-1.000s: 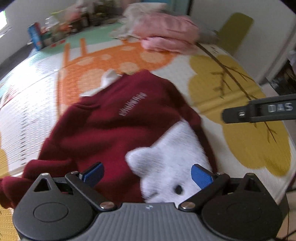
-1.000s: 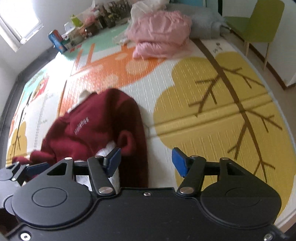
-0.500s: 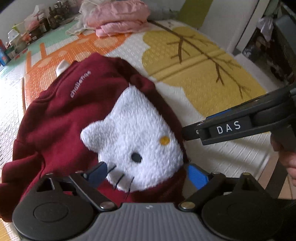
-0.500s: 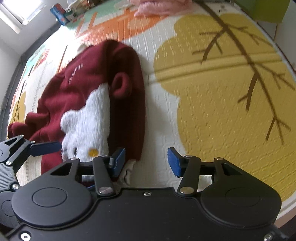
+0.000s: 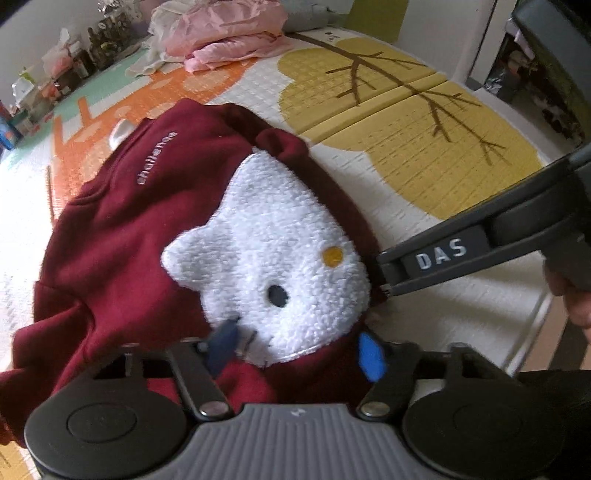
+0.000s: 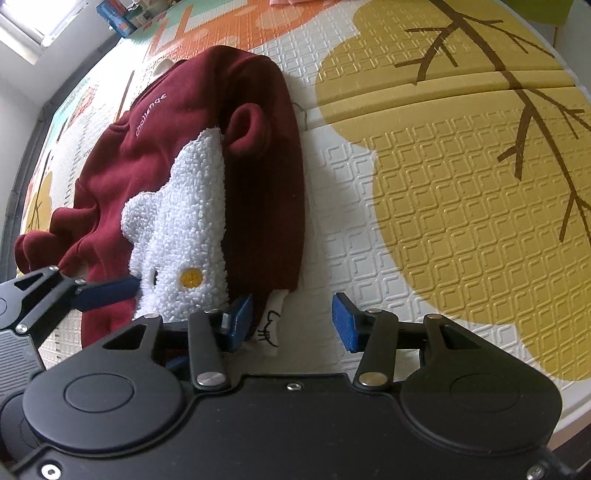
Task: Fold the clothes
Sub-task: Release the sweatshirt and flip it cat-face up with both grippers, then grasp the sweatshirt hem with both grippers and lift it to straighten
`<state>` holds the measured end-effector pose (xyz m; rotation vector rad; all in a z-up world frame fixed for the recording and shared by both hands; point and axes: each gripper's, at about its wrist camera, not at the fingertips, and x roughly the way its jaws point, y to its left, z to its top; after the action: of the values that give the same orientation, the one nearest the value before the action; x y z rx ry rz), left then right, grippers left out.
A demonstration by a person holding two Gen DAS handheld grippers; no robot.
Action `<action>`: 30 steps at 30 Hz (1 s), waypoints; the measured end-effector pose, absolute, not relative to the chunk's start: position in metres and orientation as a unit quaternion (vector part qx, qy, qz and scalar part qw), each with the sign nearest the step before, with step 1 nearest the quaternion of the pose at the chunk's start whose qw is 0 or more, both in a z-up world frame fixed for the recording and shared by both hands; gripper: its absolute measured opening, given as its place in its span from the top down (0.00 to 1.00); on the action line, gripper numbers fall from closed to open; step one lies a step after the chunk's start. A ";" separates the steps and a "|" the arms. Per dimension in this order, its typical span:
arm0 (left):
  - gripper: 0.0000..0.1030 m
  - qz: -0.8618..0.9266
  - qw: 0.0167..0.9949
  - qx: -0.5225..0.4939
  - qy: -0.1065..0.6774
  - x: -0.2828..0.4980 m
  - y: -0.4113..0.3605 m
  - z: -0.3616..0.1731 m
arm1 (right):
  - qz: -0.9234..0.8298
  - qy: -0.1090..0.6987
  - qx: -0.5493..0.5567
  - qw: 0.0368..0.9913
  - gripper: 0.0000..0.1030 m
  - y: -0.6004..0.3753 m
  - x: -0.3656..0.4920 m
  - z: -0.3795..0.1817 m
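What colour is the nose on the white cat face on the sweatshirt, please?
The nose is yellow, on the dark red sweatshirt; the right wrist view shows it best.

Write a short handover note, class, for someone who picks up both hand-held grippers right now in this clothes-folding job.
Left hand-held gripper: open, low over the bottom hem of the red sweater, holding nothing.
Right hand-held gripper: open at the sweater's right bottom corner, beside the white tag, holding nothing.
The sweater lies face up on the play mat, white cat patch showing. One sleeve is already folded in along the right side; the other sleeve lies bunched at the left.
Pink clothes are piled at the mat's far end.
Left: fold the other sleeve in, then fold the body.
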<state>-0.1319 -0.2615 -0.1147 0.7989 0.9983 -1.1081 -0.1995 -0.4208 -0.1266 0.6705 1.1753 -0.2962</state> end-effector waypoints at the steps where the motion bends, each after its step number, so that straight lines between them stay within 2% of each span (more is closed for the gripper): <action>1: 0.46 -0.490 0.664 0.350 0.443 -0.130 -0.261 -0.114 | -0.134 0.542 0.312 0.769 0.56 -0.420 -0.199 -0.127; 4: 0.59 -0.485 0.669 0.340 0.449 -0.124 -0.258 -0.111 | -0.129 0.543 0.318 0.766 0.60 -0.417 -0.196 -0.128; 7: 0.68 -0.484 0.671 0.326 0.458 -0.117 -0.253 -0.108 | -0.124 0.544 0.324 0.764 0.62 -0.413 -0.193 -0.129; 8: 0.70 -0.483 0.672 0.323 0.459 -0.115 -0.252 -0.107 | -0.122 0.545 0.325 0.763 0.66 -0.412 -0.192 -0.129; 9: 0.71 -0.482 0.673 0.321 0.461 -0.114 -0.251 -0.106 | -0.120 0.545 0.327 0.763 0.74 -0.411 -0.191 -0.130; 10: 0.72 -0.481 0.674 0.319 0.461 -0.113 -0.249 -0.104 | -0.119 0.545 0.329 0.762 0.75 -0.410 -0.190 -0.130; 15: 0.74 -0.476 0.678 0.315 0.464 -0.109 -0.243 -0.099 | -0.118 0.544 0.333 0.761 0.88 -0.409 -0.188 -0.128; 18: 0.75 -0.473 0.681 0.312 0.465 -0.106 -0.240 -0.096 | -0.123 0.538 0.333 0.764 0.92 -0.413 -0.190 -0.124; 30: 0.76 -0.460 0.695 0.301 0.463 -0.095 -0.226 -0.081 | -0.190 0.525 0.295 0.776 0.94 -0.447 -0.200 -0.102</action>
<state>-0.0950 -0.2261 -0.0814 0.6722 1.0333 -1.0274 -0.2005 -0.4471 -0.1019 0.6393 1.1356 -0.4109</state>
